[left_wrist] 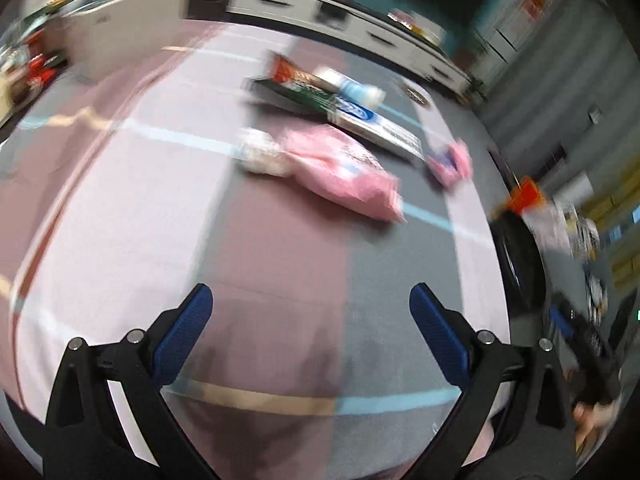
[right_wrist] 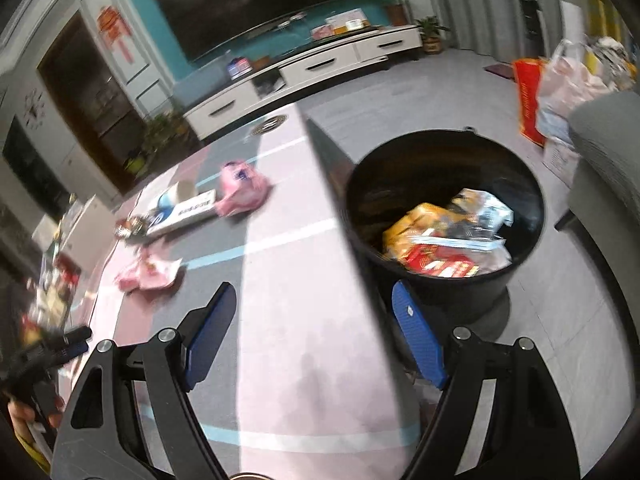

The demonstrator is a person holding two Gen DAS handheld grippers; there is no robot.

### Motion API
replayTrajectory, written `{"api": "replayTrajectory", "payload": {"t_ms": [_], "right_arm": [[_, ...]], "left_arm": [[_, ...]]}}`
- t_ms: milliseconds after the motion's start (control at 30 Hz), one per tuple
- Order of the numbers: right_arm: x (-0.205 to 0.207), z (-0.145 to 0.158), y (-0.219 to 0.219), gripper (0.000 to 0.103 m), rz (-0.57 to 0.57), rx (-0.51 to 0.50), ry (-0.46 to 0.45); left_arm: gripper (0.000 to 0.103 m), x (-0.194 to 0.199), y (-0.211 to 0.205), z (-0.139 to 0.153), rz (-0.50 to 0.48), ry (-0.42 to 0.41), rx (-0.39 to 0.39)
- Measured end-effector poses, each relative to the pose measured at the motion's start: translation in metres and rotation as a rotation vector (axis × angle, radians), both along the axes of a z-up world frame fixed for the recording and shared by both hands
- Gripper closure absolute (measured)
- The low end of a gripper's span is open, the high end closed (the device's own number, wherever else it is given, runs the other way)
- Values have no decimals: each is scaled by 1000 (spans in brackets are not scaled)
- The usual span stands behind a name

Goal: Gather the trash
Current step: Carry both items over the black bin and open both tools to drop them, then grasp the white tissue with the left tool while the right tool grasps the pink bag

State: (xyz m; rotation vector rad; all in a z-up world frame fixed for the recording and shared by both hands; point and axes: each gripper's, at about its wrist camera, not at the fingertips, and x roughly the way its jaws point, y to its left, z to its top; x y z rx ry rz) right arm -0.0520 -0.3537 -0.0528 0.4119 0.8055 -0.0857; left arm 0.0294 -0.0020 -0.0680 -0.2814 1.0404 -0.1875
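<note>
On rug [right_wrist: 304, 344]: pink wrappers [right_wrist: 240, 186], box [right_wrist: 180, 210] | black bin [right_wrist: 444, 216] beside | both grippers' fingers apart, empty

We see a rug [right_wrist: 304, 344] in pale pink, dusty rose and grey blocks with thin white and blue lines, spread over a grey tiled floor [right_wrist: 560, 320]. On the rug, in the right wrist view, a crumpled pink wrapper [right_wrist: 146, 270] lies toward nine o'clock. Farther out, toward ten o'clock, a long white-and-blue box [right_wrist: 180, 210] lies flat, with a second pink bag [right_wrist: 242, 186] touching its far end. In the left wrist view a larger pink packet [left_wrist: 340, 168] lies just beside that box [left_wrist: 372, 122], and a green-and-red pack [left_wrist: 296, 84] lies beyond it, too blurred to read. A black bin [right_wrist: 440, 284] stands on the floor at the rug's edge, toward two o'clock.
</note>
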Motion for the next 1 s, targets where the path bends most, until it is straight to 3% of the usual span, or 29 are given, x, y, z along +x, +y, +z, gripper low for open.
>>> {"api": "replayTrajectory", "payload": {"t_ms": [133, 500, 800, 933, 967, 1000], "right_arm": [[13, -6, 41, 24, 113, -30, 39], [71, -21, 150, 24, 399, -187, 42], [144, -39, 217, 24, 584, -402, 1], [157, -47, 226, 24, 637, -419, -9], [158, -48, 227, 26, 645, -416, -16], [160, -49, 229, 40, 657, -409, -15]], "left_arm": [[5, -3, 23, -5, 77, -18, 38], [4, 13, 46, -17, 99, -108, 150], [3, 58, 57, -26, 96, -185, 6], [3, 64, 56, -39, 49, -140, -64], [3, 64, 56, -41, 44, -133, -66], [3, 63, 55, -43, 40, -131, -62]]}}
